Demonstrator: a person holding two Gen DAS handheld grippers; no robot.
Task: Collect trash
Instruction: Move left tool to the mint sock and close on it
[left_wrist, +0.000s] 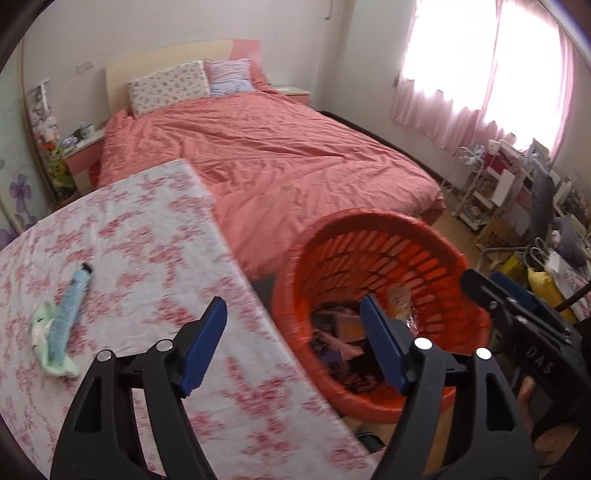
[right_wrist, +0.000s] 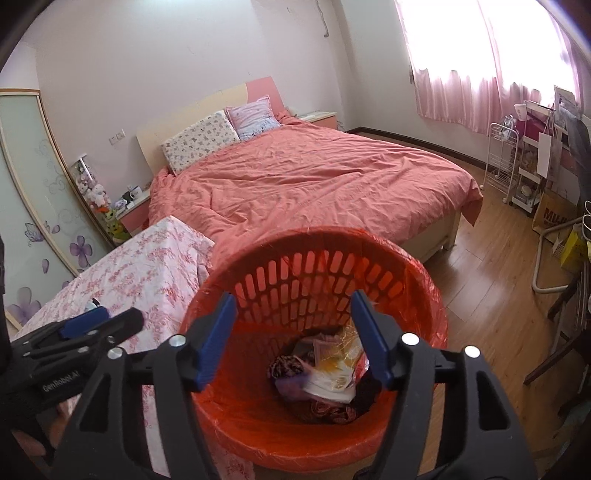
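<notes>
Though the jumbled wrappers and dark scraps (right_wrist: 325, 373) at the bottom of the slotted orange plastic basket (right_wrist: 424, 295) are hard to identify, both the left gripper (left_wrist: 295, 347) and right gripper (right_wrist: 295, 339) stand apart, empty. A pale blue tube (left_wrist: 72, 306) lies blurred on the floral-clothed table (left_wrist: 155, 229).

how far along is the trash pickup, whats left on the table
Done: wrappers and scraps already lie in the orange basket. In hand: nothing; the left hand-held gripper and right hand-held gripper are open and empty. Left: a blue tube and a green wrapper on the floral tablecloth.
</notes>
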